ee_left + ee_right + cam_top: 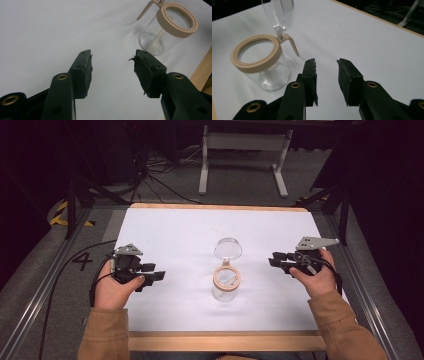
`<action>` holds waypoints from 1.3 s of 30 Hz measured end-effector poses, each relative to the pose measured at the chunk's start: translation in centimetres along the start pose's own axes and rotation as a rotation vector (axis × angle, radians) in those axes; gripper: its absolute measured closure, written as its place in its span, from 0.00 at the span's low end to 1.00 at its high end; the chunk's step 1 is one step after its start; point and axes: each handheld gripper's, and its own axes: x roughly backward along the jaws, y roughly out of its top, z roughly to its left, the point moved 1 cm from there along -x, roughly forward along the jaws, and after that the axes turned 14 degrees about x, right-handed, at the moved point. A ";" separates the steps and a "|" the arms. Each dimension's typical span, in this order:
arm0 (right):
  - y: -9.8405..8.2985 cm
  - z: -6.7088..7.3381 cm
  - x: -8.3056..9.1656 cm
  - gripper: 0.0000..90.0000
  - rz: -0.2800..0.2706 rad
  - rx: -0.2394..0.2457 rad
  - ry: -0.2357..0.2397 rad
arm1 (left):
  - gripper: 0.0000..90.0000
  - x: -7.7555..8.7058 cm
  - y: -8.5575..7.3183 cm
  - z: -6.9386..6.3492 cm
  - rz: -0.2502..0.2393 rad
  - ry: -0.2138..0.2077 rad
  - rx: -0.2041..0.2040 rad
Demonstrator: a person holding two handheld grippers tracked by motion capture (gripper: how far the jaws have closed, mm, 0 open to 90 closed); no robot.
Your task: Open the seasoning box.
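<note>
A clear jar (226, 281) stands mid-counter (180, 230) with its lid (228, 248) flipped open — left tool (150, 277) and right tool (277, 262) flank it, well apart.

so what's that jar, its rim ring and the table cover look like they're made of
The jar looks like clear glass or hard plastic: you see straight through it and it glints. I can't tell which. Its rim ring looks like matte beige plastic or rubber, opaque with a soft sheen. The table cover looks like a white matte sheet, paper or fabric, over a wood-edged top.
</note>
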 end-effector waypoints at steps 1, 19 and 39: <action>-0.3 -0.2 0.1 0.74 0.010 -0.004 -0.007 | 0.54 0.0 -0.1 0.1 -0.003 -0.001 0.006; -7.0 -3.3 0.3 0.65 0.142 -0.118 -0.078 | 0.47 -1.2 -0.4 1.5 0.004 0.015 0.047; -11.1 -3.5 -0.4 0.57 0.112 -0.177 -0.145 | 0.44 -1.5 -0.1 1.4 0.000 0.020 0.049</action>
